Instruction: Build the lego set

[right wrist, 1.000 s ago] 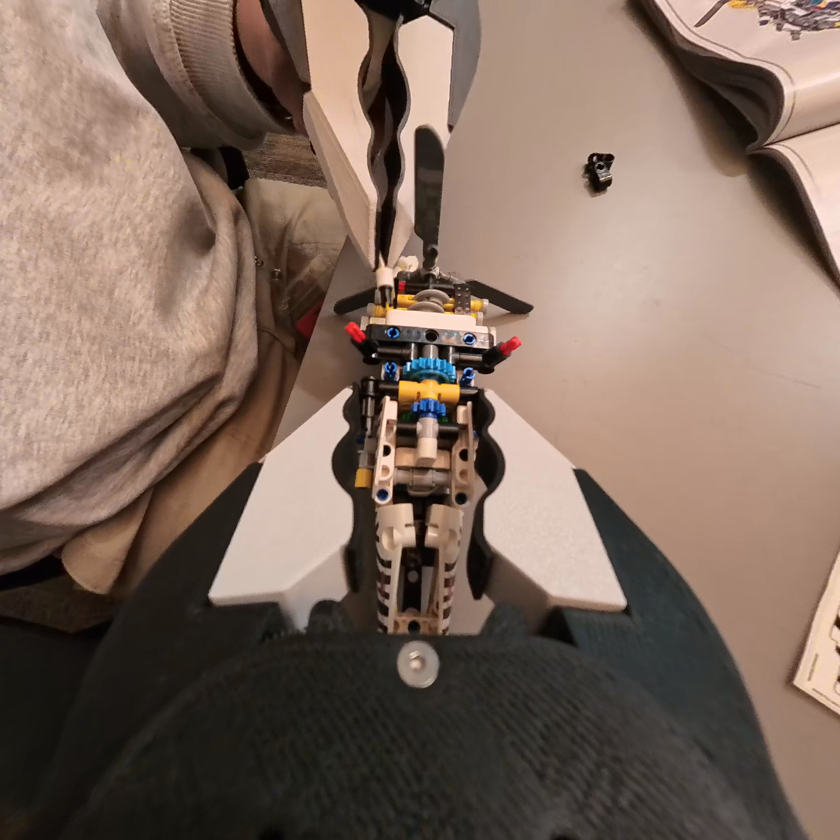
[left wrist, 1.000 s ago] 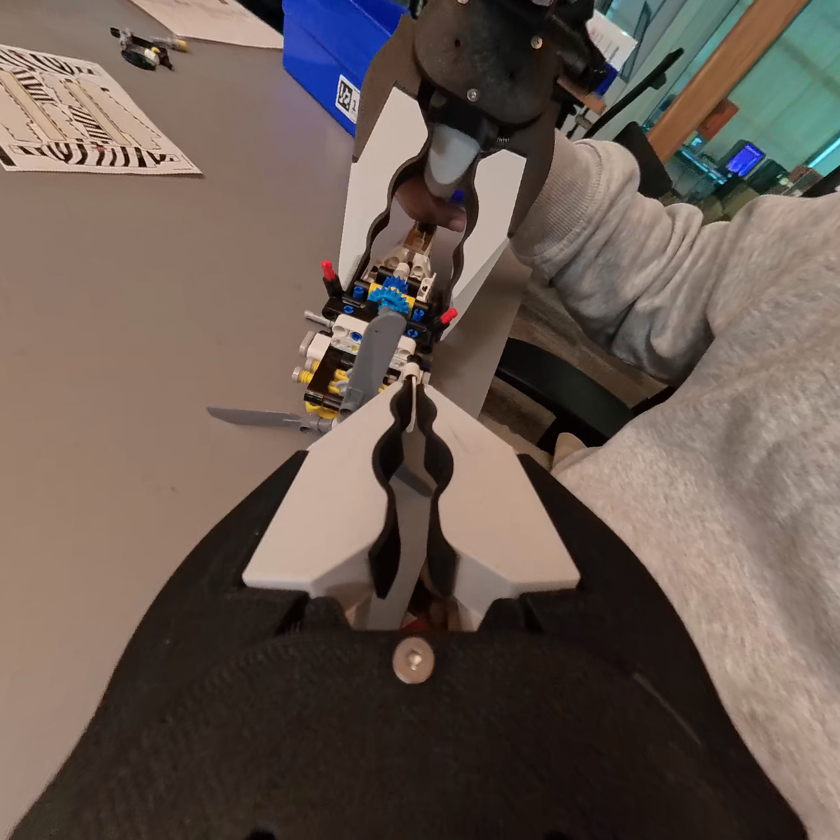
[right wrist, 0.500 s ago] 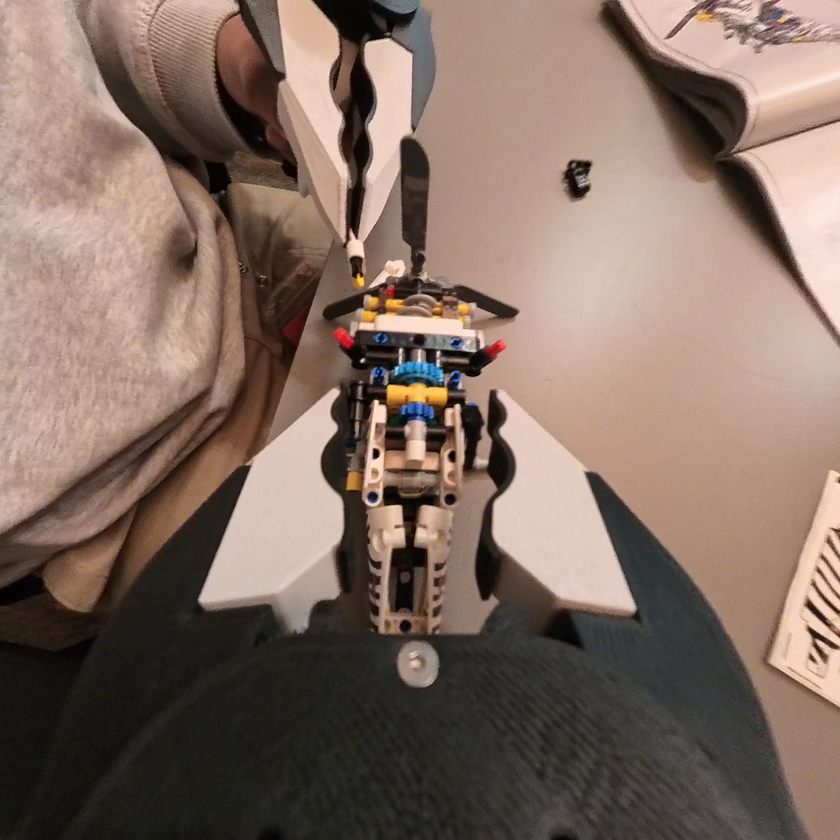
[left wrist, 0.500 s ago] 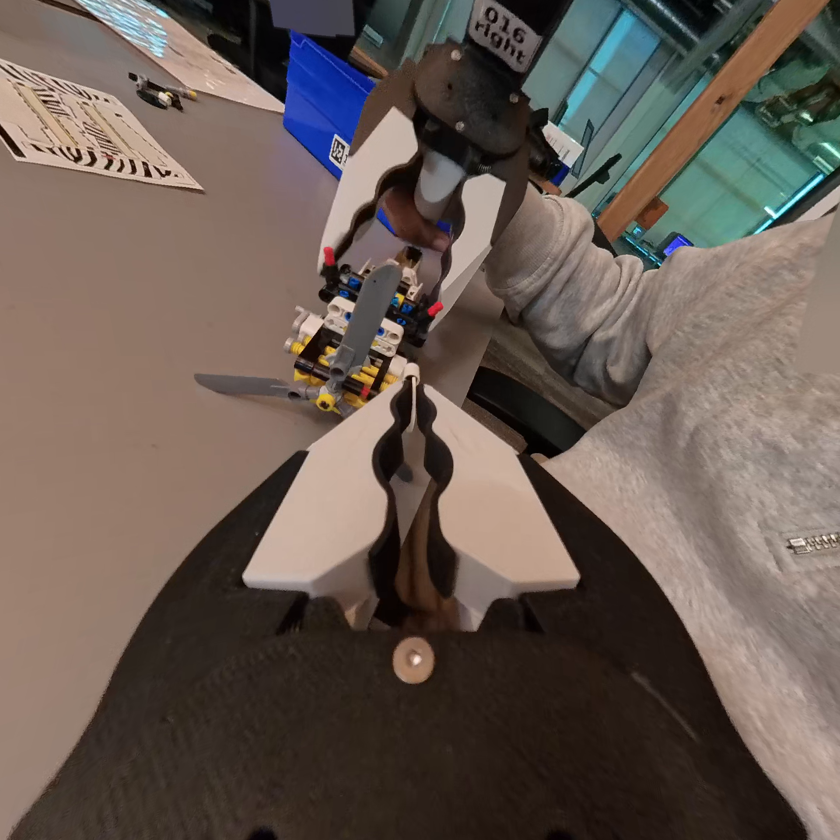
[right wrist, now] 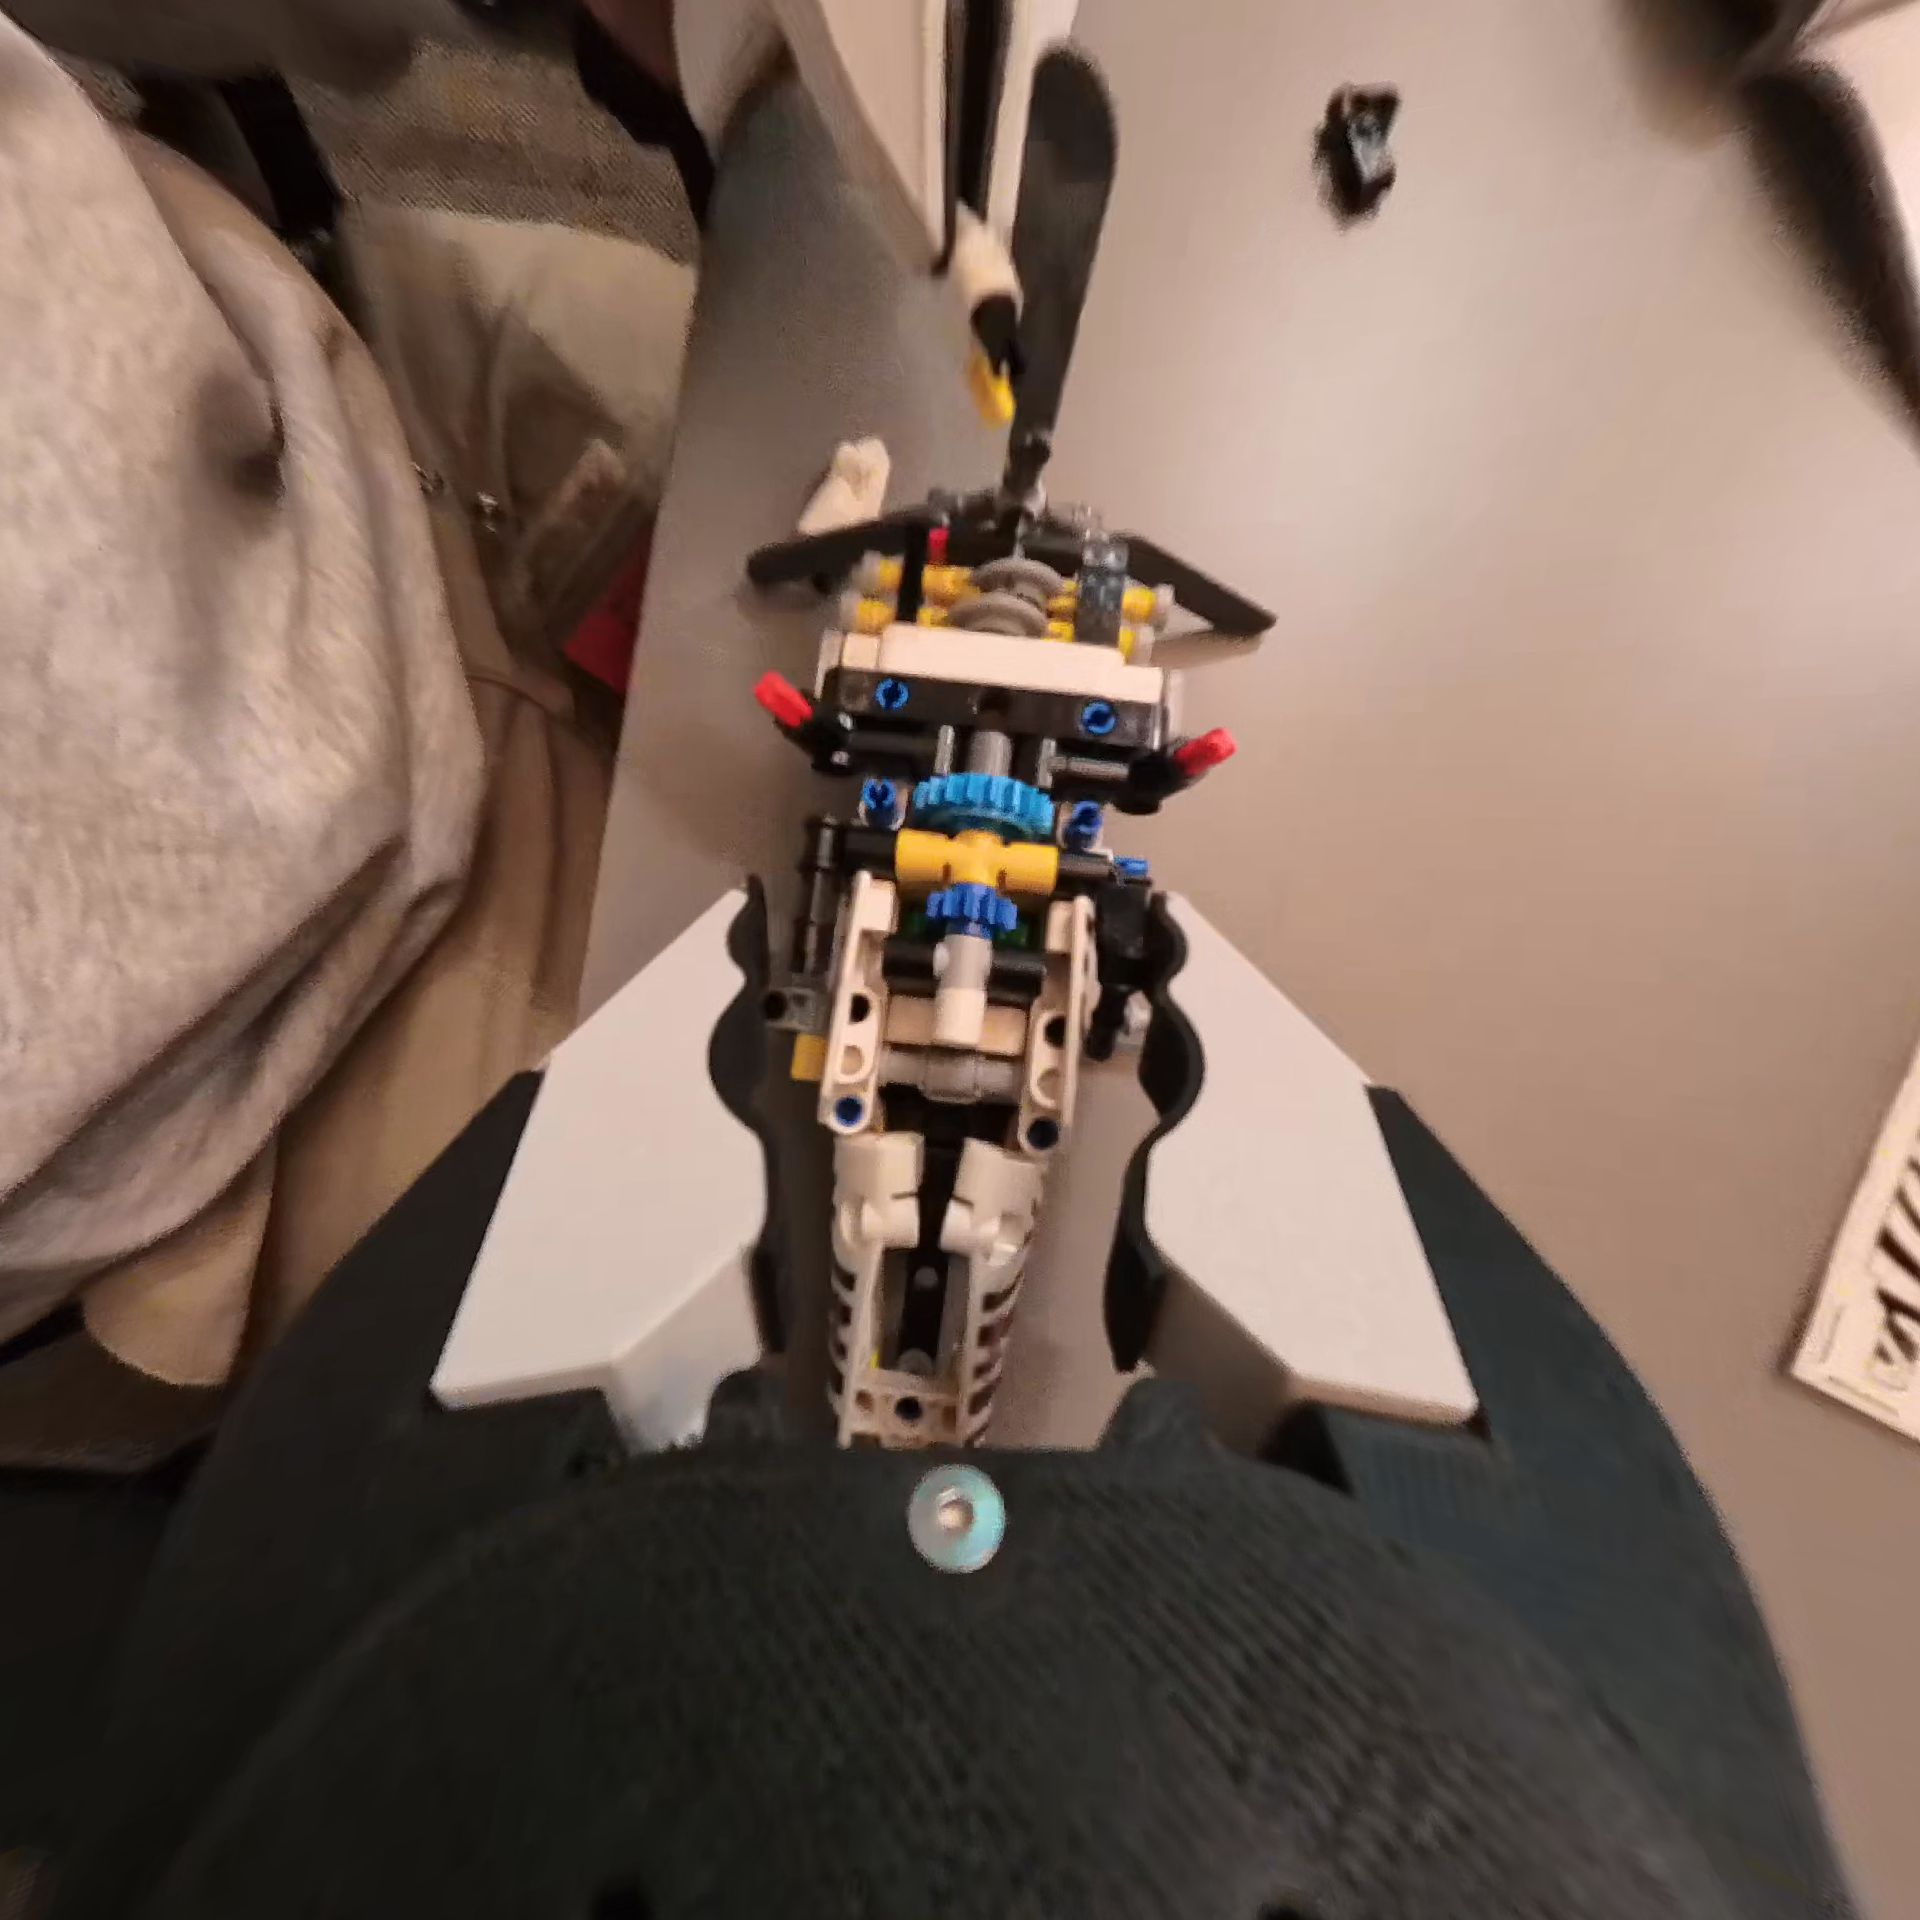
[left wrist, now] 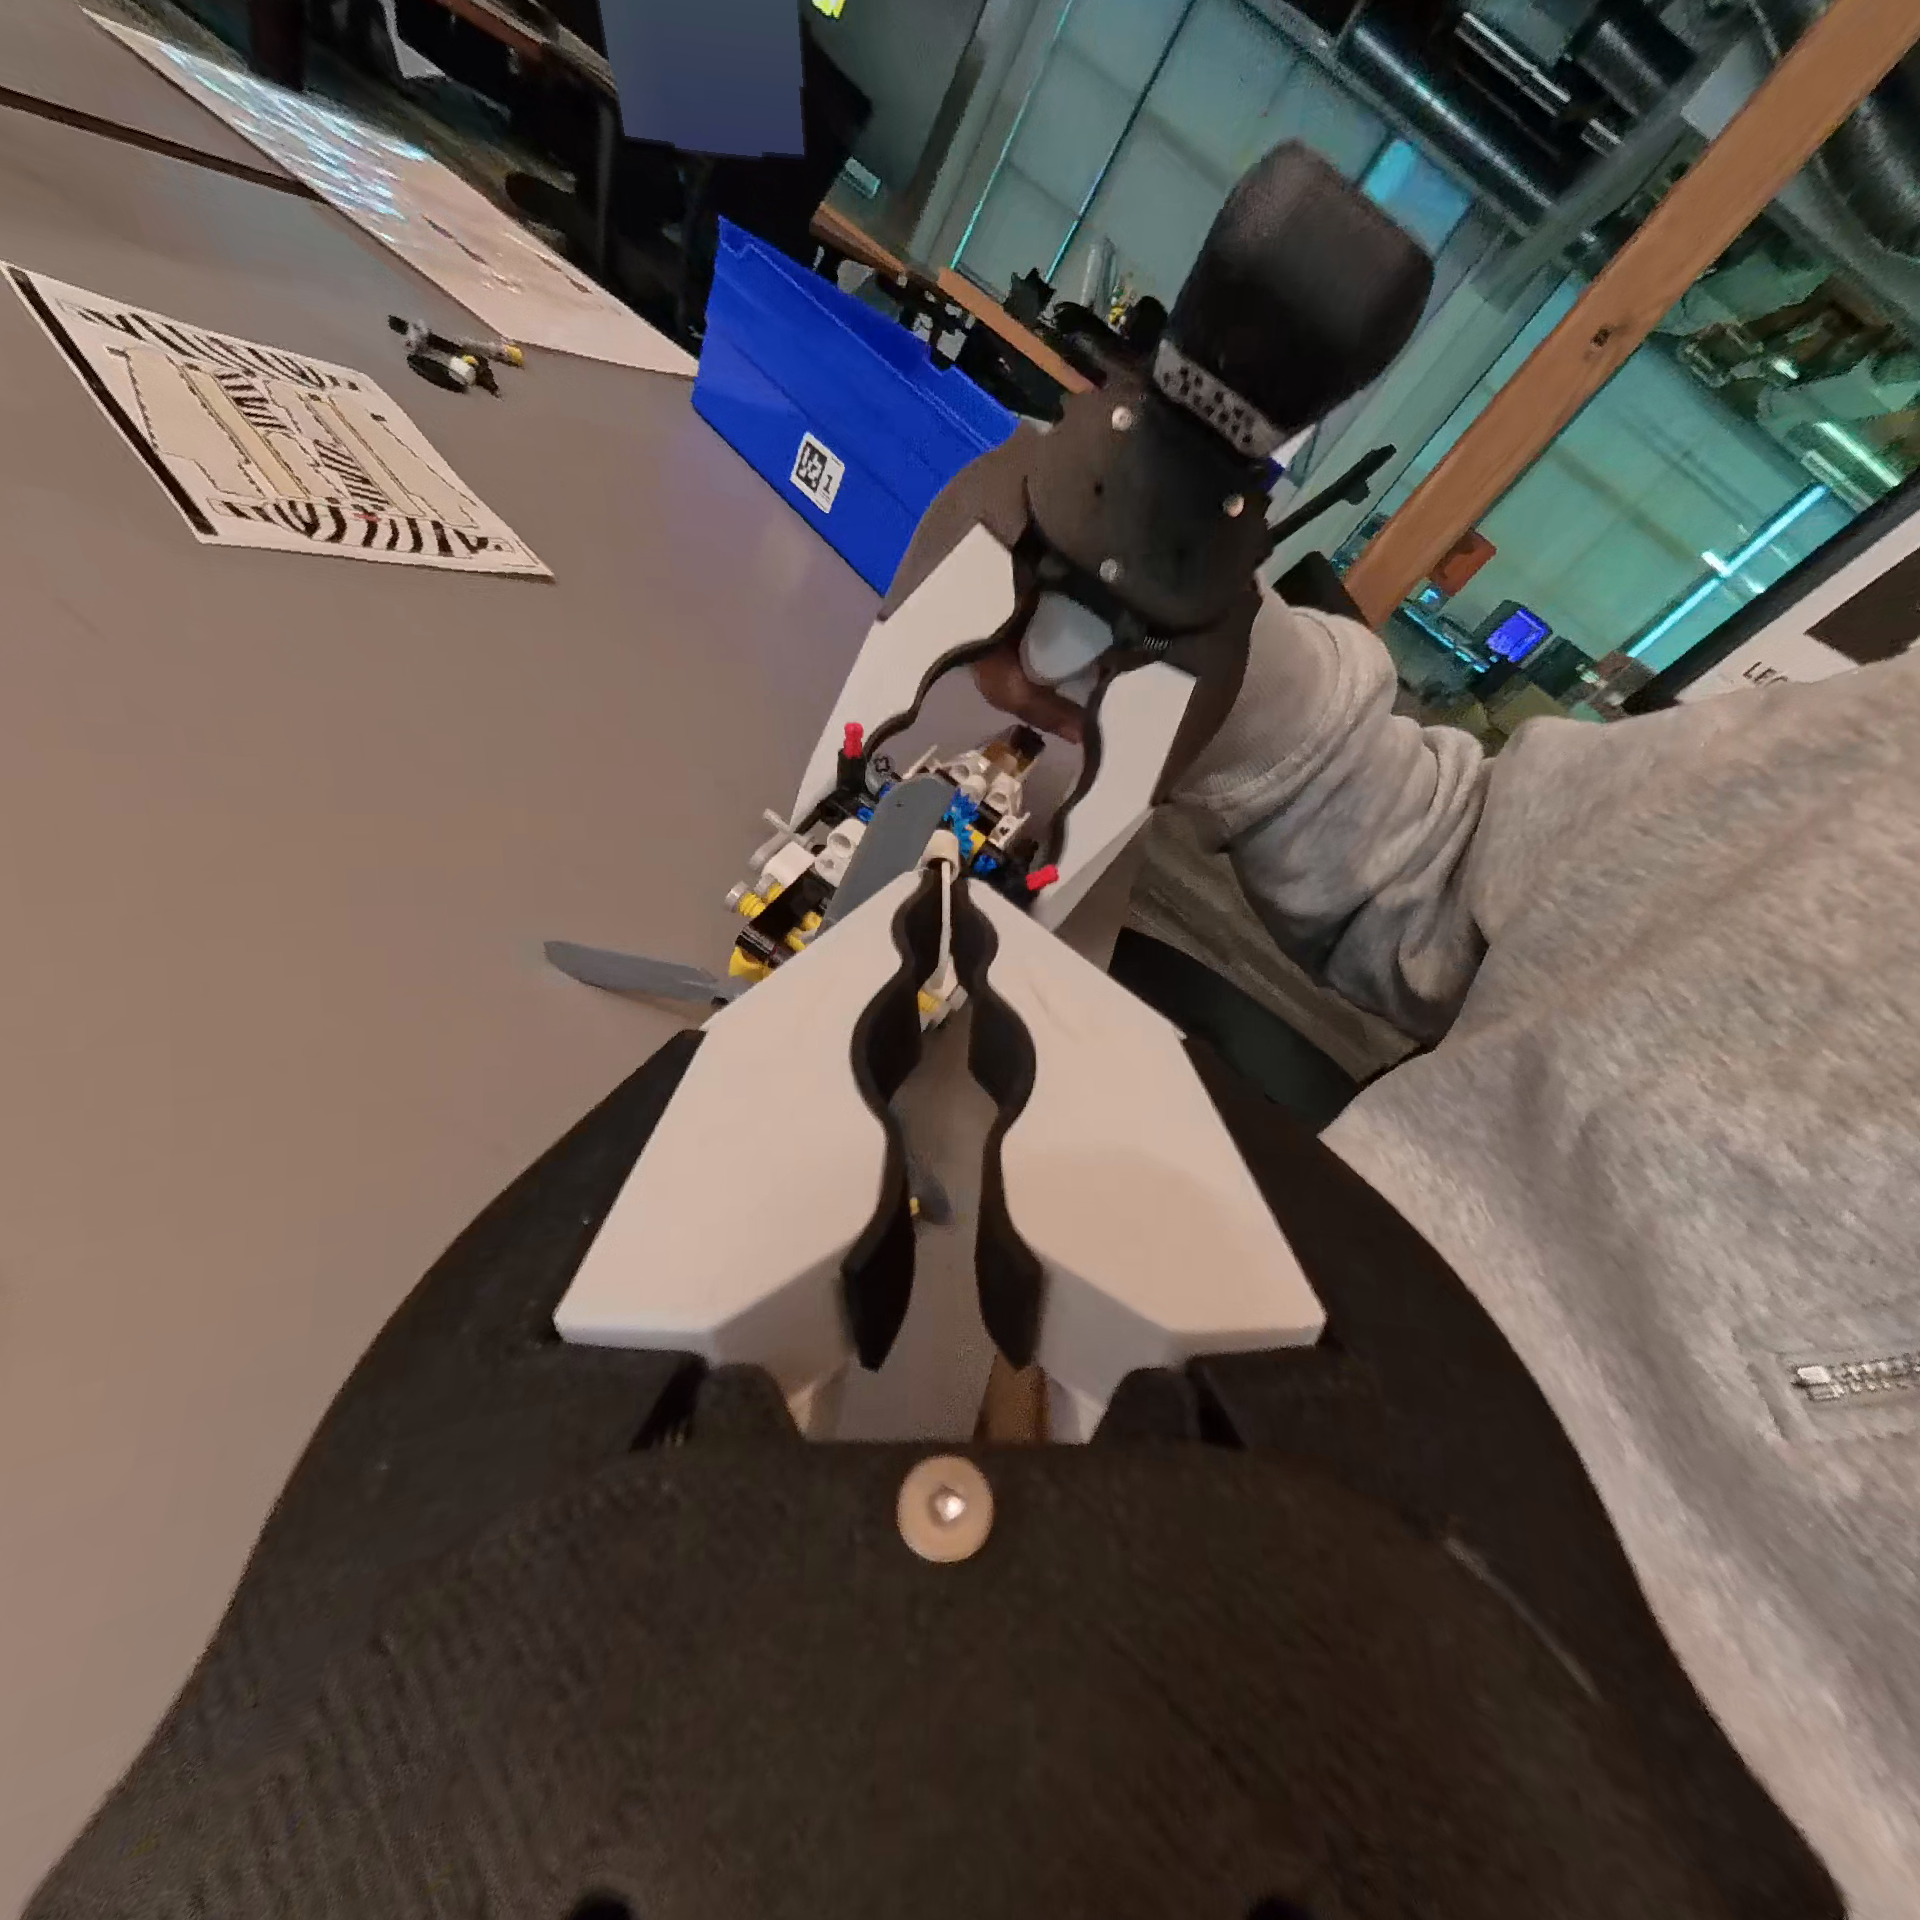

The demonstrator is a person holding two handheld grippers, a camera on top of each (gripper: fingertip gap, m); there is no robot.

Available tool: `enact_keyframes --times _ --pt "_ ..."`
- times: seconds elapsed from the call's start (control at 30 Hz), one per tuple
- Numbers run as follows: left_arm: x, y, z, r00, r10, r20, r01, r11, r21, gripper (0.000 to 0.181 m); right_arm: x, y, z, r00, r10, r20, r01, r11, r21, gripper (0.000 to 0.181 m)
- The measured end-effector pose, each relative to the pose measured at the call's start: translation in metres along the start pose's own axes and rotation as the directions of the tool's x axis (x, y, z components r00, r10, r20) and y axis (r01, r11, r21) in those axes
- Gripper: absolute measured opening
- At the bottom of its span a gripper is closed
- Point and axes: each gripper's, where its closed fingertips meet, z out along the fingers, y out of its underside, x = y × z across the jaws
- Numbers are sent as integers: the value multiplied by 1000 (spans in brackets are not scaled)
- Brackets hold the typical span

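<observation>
The lego model [right wrist: 987,831], a black, white and yellow build with blue gears and grey propeller blades, lies on the grey table [right wrist: 1507,727]. My right gripper [right wrist: 956,925] is open, its fingers standing either side of the model's white tail with gaps. My left gripper [left wrist: 940,894] is shut on a thin white lego piece [left wrist: 943,914] with a yellow tip and holds it just short of the model's propeller end [left wrist: 831,862]. The right wrist view shows that piece [right wrist: 985,301] beside the upright blade. The right gripper [left wrist: 977,790] also shows beyond the model.
A small white part [right wrist: 852,483] lies by the propeller. A small black part [right wrist: 1356,145] lies farther out. A striped sheet [left wrist: 281,447], a blue bin [left wrist: 831,416] and loose parts [left wrist: 452,358] sit on the table. My grey sleeve and the table edge are close. Some 10 cm of space lies between my two pairs of fingers.
My right gripper has opened and let go of the model's tail. My left gripper has drawn back a little from the model's propeller end with the white piece still in it.
</observation>
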Motion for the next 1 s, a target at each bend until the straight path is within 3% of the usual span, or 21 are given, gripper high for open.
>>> enact_keyframes --times 0.03,0.27,0.6,0.77,1.0 --pt "-1 -2 1 1000 -11 -14 11 1000 -3 0 4 3 2 1000 -2 -28 2 1000 -17 64" --pt "5 -21 6 987 -92 -132 94 996 6 0 2 1 -1 1000 -27 -11 27 1000 2 62" --pt "-7 -34 11 969 -195 -154 196 981 -8 0 6 -1 -7 999 -42 -25 42 999 4 61" --pt "14 -37 0 975 -88 -204 96 995 30 0 8 3 -5 1000 -20 -20 20 1000 -22 61" --pt "21 8 12 952 299 -59 -304 947 -101 0 2 0 -6 999 15 32 -15 1000 -4 61"
